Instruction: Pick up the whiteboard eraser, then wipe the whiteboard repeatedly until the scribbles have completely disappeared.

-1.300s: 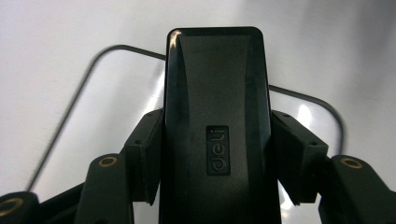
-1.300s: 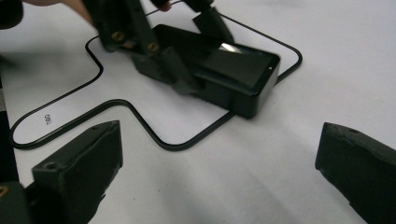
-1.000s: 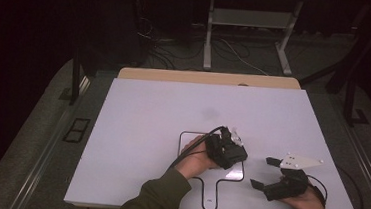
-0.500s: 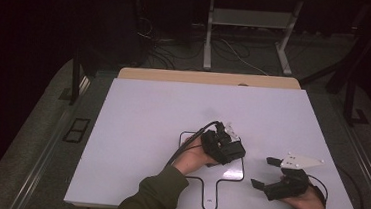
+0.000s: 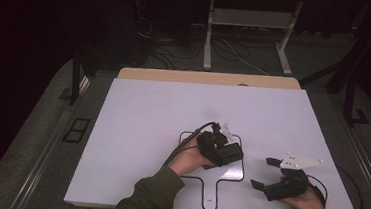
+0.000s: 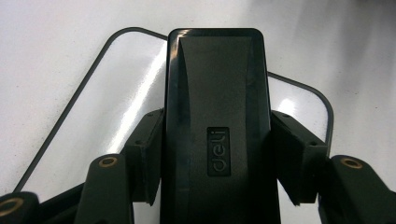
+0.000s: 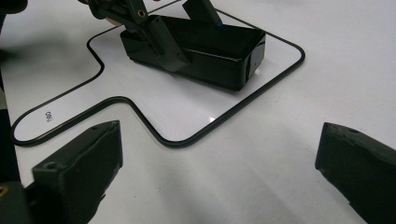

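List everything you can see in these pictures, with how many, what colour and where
black box: one, glossy black with an embossed "deli" mark, inside the outlined shape on the board, clamped between the left gripper's jaws
board: one, white, covering the table top, with a black outline of a rounded square with a handle drawn on it
wooden table edge: one, light brown, showing behind the board's far side
metal stand: one, pale grey, on the floor beyond the table
cables: several, dark and light, on the floor behind the table
left gripper: one, black, shut on the black box
right gripper: one, black with a grey plate on top, jaws open, right of the outline
sleeves: two, olive green, at the bottom edge
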The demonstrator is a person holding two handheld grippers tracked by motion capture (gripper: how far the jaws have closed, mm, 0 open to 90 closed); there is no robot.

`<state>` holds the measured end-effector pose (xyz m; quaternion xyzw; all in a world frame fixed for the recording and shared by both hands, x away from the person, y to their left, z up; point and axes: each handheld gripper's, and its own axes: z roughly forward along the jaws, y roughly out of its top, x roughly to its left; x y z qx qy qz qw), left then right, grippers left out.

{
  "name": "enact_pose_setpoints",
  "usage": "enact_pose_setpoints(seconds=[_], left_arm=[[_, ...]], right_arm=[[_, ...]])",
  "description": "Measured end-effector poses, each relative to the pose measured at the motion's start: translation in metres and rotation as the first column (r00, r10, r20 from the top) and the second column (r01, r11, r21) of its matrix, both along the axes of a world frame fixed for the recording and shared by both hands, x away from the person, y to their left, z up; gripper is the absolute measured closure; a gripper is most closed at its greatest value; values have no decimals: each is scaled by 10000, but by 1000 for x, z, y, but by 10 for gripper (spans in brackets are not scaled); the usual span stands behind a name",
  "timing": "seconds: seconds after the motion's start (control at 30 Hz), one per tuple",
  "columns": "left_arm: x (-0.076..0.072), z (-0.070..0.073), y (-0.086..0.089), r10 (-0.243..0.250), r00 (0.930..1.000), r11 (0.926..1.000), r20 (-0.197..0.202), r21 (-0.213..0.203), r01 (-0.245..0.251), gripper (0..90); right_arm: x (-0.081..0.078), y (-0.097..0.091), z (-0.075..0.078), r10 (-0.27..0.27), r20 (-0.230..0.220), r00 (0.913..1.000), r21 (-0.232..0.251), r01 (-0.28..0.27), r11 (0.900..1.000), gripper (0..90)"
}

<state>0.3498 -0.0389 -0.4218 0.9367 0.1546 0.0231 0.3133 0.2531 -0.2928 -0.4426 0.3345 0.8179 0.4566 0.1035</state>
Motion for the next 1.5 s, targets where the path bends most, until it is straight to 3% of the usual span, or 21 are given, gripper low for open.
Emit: enact_pose_setpoints(seconds=[0.07, 0.1, 0.27, 0.3, 0.33, 0.97, 1.03, 1.3, 1.5], left_arm=[[2, 2, 2, -279, 9996, 9993, 45, 270, 278, 392], [0, 0, 0, 23, 10000, 10000, -38, -65, -24, 392], [1, 5, 4, -44, 10000, 10000, -67, -18, 44, 392], [0, 5, 4, 98, 9999, 9998, -78, -197, -100, 392], [2, 7, 7, -60, 10000, 10000, -27, -27, 60, 392], [25, 32, 36, 785, 9969, 9942, -63, -731, -787, 392], [31, 34, 40, 774, 9969, 9946, 136, -710, -763, 392], [51, 39, 56, 1801, 9834, 9782, 234, -1094, -1766, 392], [70, 40, 64, 2127, 9765, 9718, 346, -1112, -2078, 392]], right_arm=[[0, 0, 0, 15, 8, 10000, -21, -15, 10000, 0], [0, 0, 0, 0, 9, 10000, -9, 0, 10000, 0], [0, 0, 0, -6, -23, 10000, -10, 6, 10000, 0], [-1, 0, 0, -9, -14, 10000, 3, 9, 10000, 0], [-1, 0, 0, -14, -11, 10000, 9, 14, 10000, 0], [0, 0, 0, -10, -29, 10000, 58, 10, 10000, 0], [0, 0, 0, 5, -23, 10000, 60, -4, 10000, 0], [0, 0, 1, 14, -27, 10000, 72, -14, 10000, 0], [0, 0, 1, 24, -19, 10000, 90, -23, 10000, 0]])
